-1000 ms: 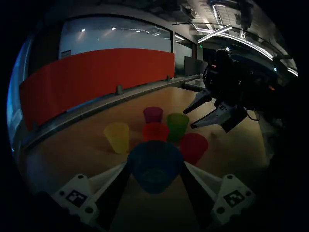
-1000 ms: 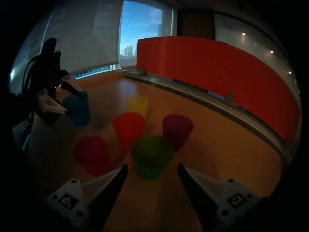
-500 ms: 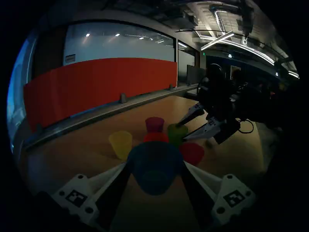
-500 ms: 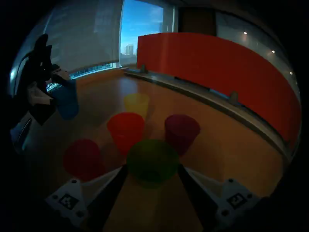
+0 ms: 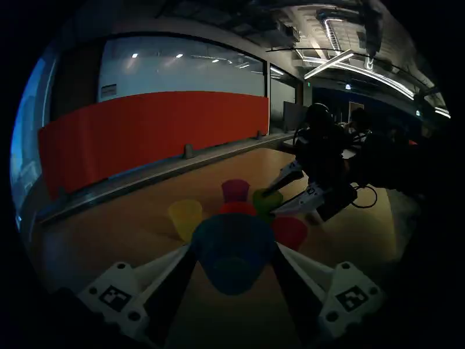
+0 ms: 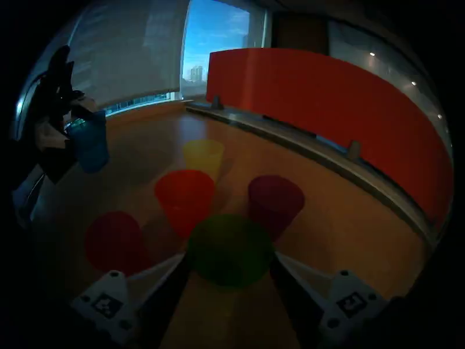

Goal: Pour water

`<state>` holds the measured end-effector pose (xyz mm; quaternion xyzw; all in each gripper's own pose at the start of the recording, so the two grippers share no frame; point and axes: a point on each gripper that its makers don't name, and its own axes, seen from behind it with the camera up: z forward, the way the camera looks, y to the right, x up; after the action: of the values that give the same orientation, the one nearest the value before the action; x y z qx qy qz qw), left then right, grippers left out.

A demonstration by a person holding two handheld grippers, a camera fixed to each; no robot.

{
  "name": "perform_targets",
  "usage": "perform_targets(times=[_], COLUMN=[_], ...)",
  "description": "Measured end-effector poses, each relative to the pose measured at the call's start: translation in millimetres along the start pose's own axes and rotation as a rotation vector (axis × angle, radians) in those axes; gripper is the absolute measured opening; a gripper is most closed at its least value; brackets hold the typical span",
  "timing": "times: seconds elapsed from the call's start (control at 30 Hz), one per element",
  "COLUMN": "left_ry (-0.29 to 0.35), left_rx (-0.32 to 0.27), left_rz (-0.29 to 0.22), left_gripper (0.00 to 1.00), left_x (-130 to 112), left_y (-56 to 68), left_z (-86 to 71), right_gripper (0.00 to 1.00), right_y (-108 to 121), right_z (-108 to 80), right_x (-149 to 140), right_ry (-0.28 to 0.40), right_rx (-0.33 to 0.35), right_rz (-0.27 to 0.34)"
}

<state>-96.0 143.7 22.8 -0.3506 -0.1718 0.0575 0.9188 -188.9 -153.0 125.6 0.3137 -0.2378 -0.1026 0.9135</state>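
Observation:
A blue cup [image 5: 232, 256] sits between my left gripper's [image 5: 233, 253] fingers, which are shut on its sides. In the right gripper view the same blue cup [image 6: 88, 145] hangs above the table at the far left, held by that left gripper [image 6: 70, 136]. A green cup [image 6: 229, 250] fills the gap of my right gripper [image 6: 229, 259], both fingers pressing its sides. From the left gripper view, the right gripper [image 5: 285, 189] straddles the green cup [image 5: 265, 200] in the cluster's far right part.
On the wooden table [image 6: 325, 232] stand an orange-red cup [image 6: 185, 198], a yellow cup [image 6: 203, 156], a purple cup [image 6: 275, 200] and a red cup [image 6: 113, 241], close together. A red partition [image 6: 349, 99] borders the table's far side.
My right gripper has moved forward until the green cup sits between its fingers, and they have closed slightly. The left gripper has lifted the blue cup higher, away from the cluster.

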Motion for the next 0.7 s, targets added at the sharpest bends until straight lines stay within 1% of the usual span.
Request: perform_targets(times=[0.17, 0.3, 0.5, 0.7], left_ry=[0.008, 0.014, 0.032, 0.057], left_rx=[0.001, 0.005, 0.010, 0.012], left_rz=[-0.006, -0.014, -0.016, -0.011], left_gripper=[0.86, 0.86, 0.86, 0.86], left_x=[0.7, 1.2, 7.2, 16.1], left_y=[-1.9, -4.1, -4.1, 0.7], left_z=[-1.0, -1.8, -4.4, -8.9], right_gripper=[0.90, 0.90, 0.90, 0.90], right_y=[-1.4, -3.0, -10.0, -22.8], right_z=[-3.7, -12.2, -30.7, -53.5], right_x=[1.4, 9.2, 26.8, 46.3], right_ry=[0.009, 0.029, 0.066, 0.112], right_rx=[0.008, 0.012, 0.022, 0.026], right_rz=[0.015, 0.024, 0.018, 0.001])
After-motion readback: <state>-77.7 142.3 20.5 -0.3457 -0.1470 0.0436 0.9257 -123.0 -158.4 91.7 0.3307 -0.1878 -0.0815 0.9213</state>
